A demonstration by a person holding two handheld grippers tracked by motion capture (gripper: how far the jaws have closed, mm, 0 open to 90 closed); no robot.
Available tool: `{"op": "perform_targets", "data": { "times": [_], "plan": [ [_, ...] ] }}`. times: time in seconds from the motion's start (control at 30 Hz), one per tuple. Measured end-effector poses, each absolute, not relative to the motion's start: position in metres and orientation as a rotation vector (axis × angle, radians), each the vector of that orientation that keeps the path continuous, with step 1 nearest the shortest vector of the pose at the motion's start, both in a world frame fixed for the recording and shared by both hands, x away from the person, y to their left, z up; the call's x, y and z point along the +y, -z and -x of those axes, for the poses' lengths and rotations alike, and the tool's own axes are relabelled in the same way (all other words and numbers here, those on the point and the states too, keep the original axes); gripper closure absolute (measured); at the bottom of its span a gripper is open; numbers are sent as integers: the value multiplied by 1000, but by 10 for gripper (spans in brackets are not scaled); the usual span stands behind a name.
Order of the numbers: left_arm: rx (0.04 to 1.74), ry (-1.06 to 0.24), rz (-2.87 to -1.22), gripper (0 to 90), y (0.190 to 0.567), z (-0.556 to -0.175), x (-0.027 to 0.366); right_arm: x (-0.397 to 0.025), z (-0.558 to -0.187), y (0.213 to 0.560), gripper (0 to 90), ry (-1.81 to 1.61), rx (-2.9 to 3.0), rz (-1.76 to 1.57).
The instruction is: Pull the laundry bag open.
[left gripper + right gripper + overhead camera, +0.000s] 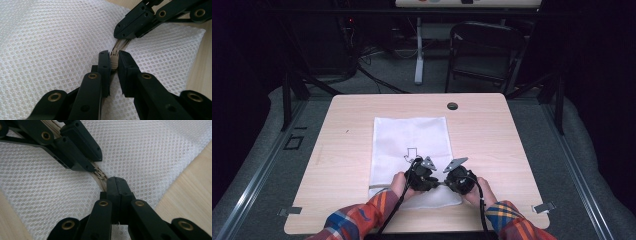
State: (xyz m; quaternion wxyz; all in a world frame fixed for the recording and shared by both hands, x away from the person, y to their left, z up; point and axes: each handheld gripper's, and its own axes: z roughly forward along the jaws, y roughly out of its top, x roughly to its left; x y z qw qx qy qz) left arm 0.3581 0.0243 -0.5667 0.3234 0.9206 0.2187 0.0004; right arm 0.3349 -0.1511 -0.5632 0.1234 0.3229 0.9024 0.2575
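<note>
Mesh bag (409, 150), flat at the table's (492, 140) middle: soft, light, limp, apt to bunch. Zipper (100, 176) along the near edge, best taken there. Left gripper (114, 58) pinching the zipper; right gripper (116, 182) clamped on it alongside.

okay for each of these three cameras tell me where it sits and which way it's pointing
High view: fixed above the person's side, looking forward and down on the table; forearms and both hands enter from below.
Left gripper view: rides the left claw, looking along its jaws, which pinch the zipper on the mesh bag.
Right gripper view: rides the right claw, jaws shut on the zipper tape.
Both gripper views share the bag, the zipper and the other claw.
</note>
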Motion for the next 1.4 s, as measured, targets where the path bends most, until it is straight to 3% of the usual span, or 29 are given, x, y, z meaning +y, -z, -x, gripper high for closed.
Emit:
{"op": "perform_targets", "data": {
  "times": [1.4],
  "plan": [
    [641, 38, -2459, 808, 560, -363, 46, -153, -336, 562, 900, -723, 2623, -1002]
  ]
}}
